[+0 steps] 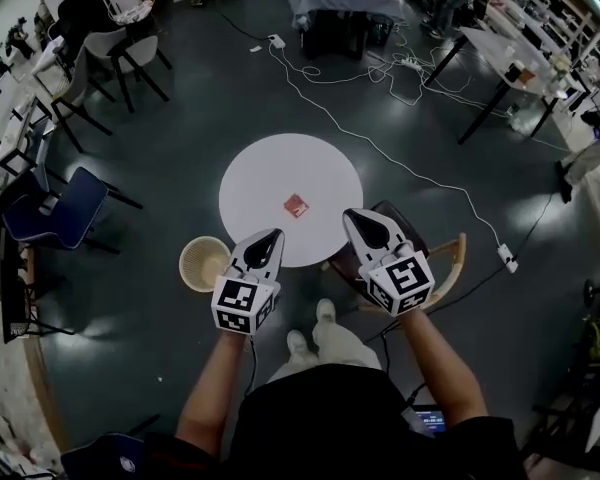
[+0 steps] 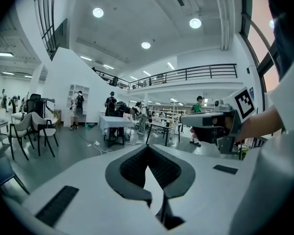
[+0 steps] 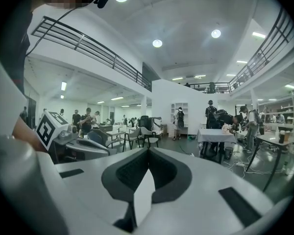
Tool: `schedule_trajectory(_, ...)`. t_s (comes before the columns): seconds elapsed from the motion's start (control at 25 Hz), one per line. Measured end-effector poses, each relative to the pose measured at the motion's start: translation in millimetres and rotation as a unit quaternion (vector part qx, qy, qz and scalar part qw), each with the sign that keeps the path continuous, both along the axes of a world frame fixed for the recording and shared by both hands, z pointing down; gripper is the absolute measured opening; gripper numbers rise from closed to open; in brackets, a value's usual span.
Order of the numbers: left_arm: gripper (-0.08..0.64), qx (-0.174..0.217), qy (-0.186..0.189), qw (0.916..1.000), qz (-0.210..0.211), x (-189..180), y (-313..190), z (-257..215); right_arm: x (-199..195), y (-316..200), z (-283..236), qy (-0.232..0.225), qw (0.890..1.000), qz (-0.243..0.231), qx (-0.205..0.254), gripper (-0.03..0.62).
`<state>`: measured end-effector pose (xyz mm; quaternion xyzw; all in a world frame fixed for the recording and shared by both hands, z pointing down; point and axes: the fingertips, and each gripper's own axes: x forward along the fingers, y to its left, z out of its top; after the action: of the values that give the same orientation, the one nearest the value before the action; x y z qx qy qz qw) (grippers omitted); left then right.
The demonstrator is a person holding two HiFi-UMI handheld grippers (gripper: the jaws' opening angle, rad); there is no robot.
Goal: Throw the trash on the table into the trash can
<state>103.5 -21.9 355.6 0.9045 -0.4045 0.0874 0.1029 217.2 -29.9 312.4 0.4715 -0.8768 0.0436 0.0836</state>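
On the round white desk (image 1: 260, 168) lies a small red piece of trash (image 1: 296, 205). Only the head view shows it. The trash can (image 1: 204, 263) stands on the floor just beside the desk. The left tongs (image 1: 274, 236) and right tongs (image 1: 352, 214) are pinched together, holding nothing. Their own views show far-off people (image 2: 110, 103) instead.

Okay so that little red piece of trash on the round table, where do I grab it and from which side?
Take the red trash across its two opposite edges, coming down from above. It looks small and lies flat near the middle of the white table, so a level approach would probably just push it along. Open the shut left gripper first.
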Motion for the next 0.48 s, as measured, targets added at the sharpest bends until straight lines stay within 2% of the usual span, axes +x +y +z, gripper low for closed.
schedule_trajectory(0.48, 0.009, -0.036, -0.043, 0.9984, 0.013, 36, -67, 56, 34, -71, 40, -0.012, 0.999, -0.005, -0.038, 0.018)
